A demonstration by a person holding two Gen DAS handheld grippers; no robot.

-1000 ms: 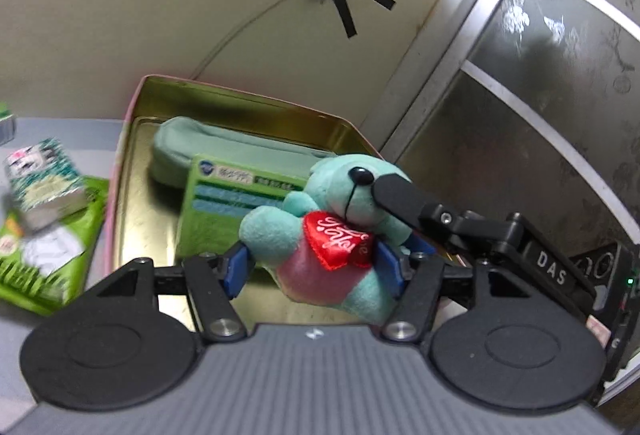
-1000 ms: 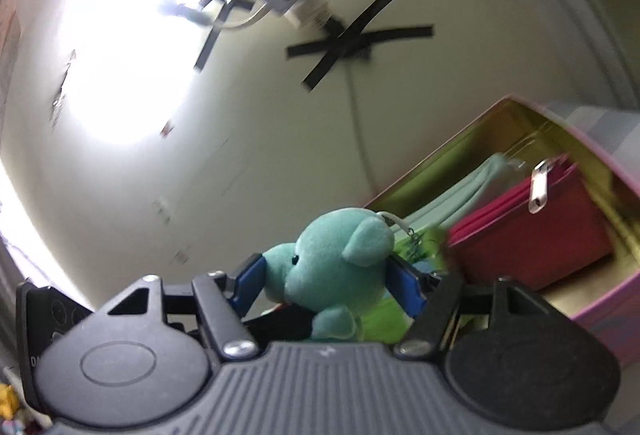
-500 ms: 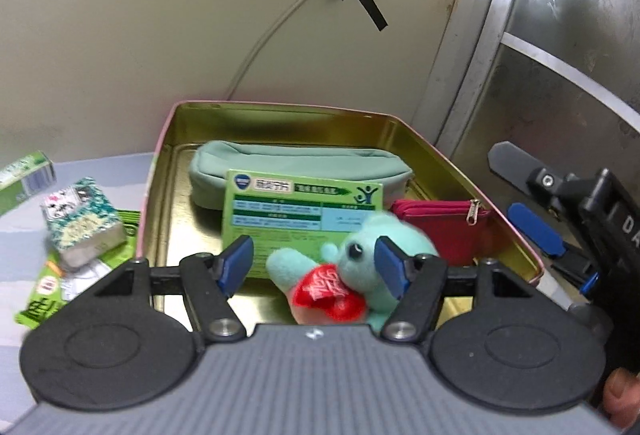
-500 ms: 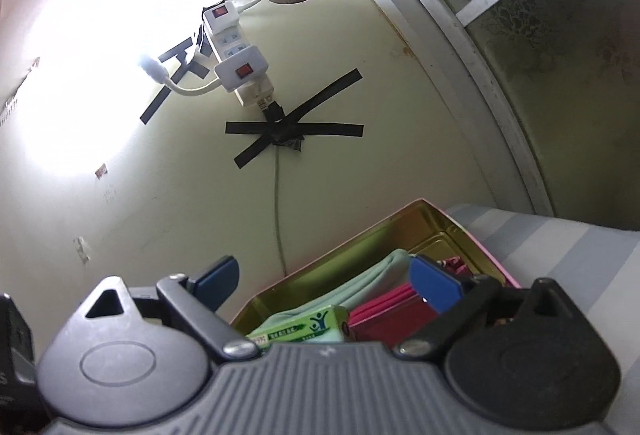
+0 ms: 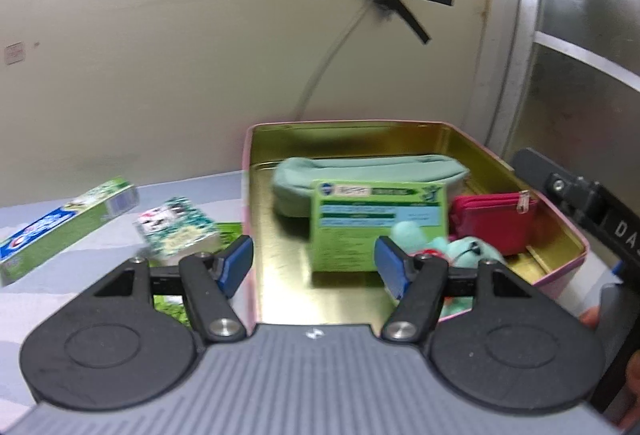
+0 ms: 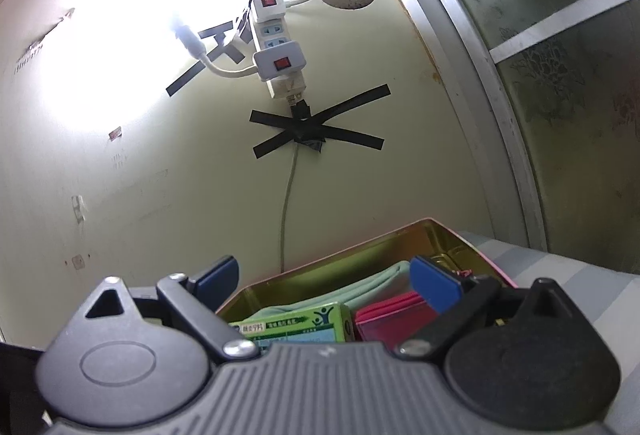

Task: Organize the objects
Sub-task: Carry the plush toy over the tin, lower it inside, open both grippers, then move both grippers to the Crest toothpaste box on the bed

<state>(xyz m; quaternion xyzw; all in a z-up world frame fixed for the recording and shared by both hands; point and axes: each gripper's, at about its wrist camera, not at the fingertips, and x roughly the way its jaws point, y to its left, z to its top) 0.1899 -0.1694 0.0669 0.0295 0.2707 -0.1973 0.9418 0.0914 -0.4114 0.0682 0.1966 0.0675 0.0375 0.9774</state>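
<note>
- The left tool (image 5: pixel 314 267) is spread wide and holds nothing. It hangs over the front edge of the tin box (image 5: pixel 560 223).
- The right tool (image 6: pixel 324 281) is spread wide too, with nothing in it. It sits low at the front of the tin box (image 6: pixel 320 267) and looks up at the wall.
- The tin box is pink outside and gold inside. It stands on the counter (image 5: pixel 52 287), close to the wall.
- The teddy bear (image 5: pixel 460 251) is soft and blue-green. It lies inside the tin box, in the front right part, apart from both tools.
- The green box (image 5: pixel 376 223) stands up in the middle of the tin box, just beside the teddy bear.
- The pale green pouch (image 5: pixel 368 171) lies at the back of the tin box.
- The red purse (image 5: pixel 492 223) stands at the right side of the tin box.
- Left of the tin box, on the counter, lie a toothpaste box (image 5: pixel 60 227) and a small patterned pack (image 5: pixel 176 231).
</note>
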